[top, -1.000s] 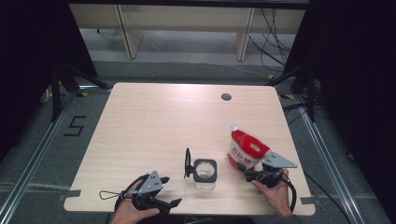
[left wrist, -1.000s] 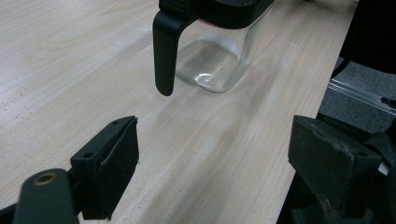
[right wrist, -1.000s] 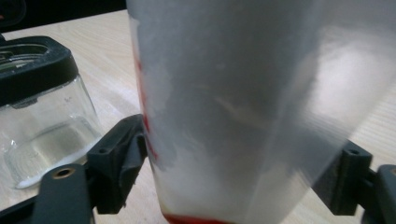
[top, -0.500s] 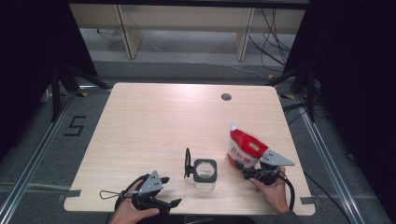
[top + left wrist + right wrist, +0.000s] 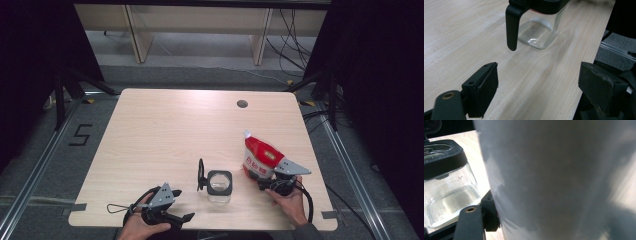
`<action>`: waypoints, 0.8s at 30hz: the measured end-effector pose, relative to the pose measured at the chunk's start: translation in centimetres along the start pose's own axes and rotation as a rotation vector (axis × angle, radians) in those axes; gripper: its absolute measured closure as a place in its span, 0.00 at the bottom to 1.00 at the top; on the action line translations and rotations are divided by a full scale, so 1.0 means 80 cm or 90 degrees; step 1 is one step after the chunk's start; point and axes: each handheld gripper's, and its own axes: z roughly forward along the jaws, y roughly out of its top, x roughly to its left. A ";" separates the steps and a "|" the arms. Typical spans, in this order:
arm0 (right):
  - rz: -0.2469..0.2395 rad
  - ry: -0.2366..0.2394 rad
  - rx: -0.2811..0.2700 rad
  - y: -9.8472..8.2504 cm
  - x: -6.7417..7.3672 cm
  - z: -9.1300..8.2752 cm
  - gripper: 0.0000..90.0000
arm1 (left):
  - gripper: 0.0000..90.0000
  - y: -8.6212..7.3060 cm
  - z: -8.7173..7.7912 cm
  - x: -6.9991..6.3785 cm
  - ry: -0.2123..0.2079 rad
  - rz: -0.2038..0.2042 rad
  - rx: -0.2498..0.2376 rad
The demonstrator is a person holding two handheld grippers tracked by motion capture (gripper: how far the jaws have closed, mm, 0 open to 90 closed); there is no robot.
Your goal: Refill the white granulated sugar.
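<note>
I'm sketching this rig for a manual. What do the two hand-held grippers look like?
Both are black. The left hand-held gripper and the right hand-held gripper each carry a grey three-cornered plate on top and trail a black cable. The jaws end in blocky black pads on arms with a brass-ringed hole.

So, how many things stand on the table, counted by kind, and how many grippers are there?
Glass jar with black lid: 1
Red and white pouch: 1
Grippers, left gripper and right gripper: 2
Total: 4
</note>
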 end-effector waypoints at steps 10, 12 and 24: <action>-0.013 -0.008 -0.011 0.001 -0.004 0.007 0.36 | 0.18 -0.001 0.000 -0.002 -0.002 -0.015 -0.008; 0.013 -0.011 -0.004 0.001 0.001 0.006 0.36 | 0.18 -0.001 0.000 -0.002 -0.001 -0.015 -0.008; -0.007 -0.005 -0.001 0.005 0.000 0.006 0.41 | 0.18 0.000 -0.001 0.000 -0.007 0.010 0.004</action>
